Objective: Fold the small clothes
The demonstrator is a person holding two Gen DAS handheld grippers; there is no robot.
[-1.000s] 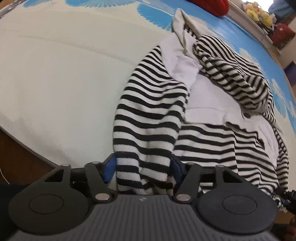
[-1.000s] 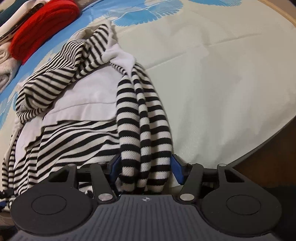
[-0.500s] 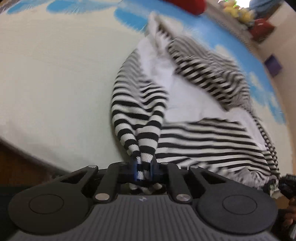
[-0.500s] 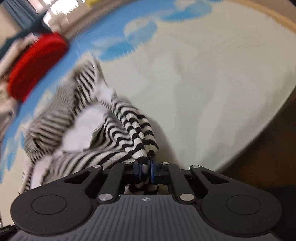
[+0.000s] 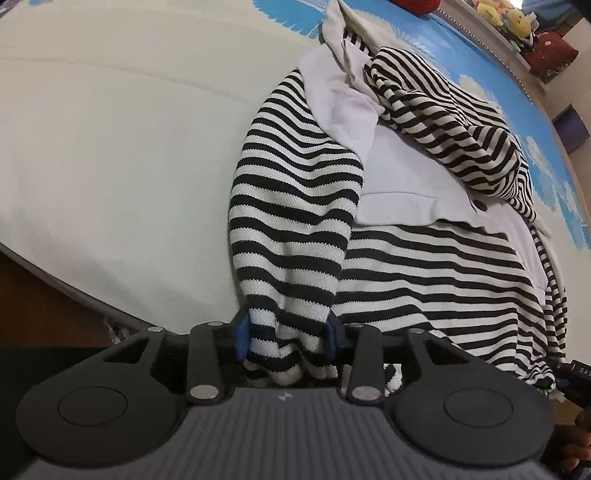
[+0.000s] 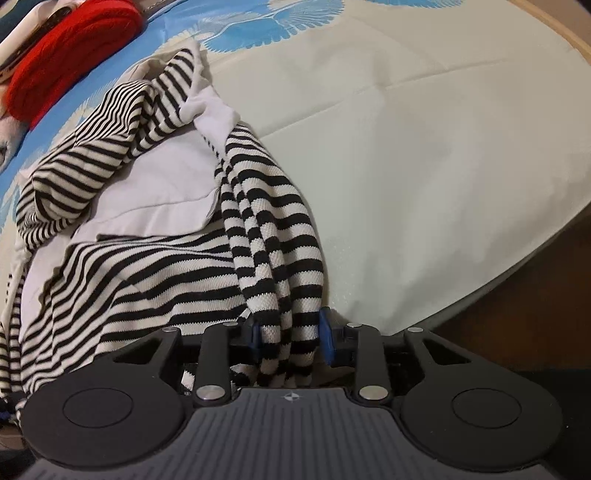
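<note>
Left wrist view: the left gripper (image 5: 286, 338) has its jaws spread around a striped sleeve (image 5: 291, 221) of the top (image 5: 436, 273), which lies crumpled on the bed (image 5: 110, 147) (near edge). Right wrist view: the right gripper (image 6: 290, 334), jaws spread, straddles the other sleeve (image 6: 273, 236); red cloth (image 6: 70, 29) lies far left.

The place is a bedroom in a home. A wide bed (image 5: 110, 147) fills both views, covered with a cream sheet that has a blue flower print (image 6: 258, 26). Plush toys (image 5: 506, 16) sit on a ledge behind the bed. A folded red garment (image 6: 70, 85) and a striped garment (image 5: 424, 258) lie on the sheet. Beside the bed edge a brown floor (image 6: 535, 314) shows.
</note>
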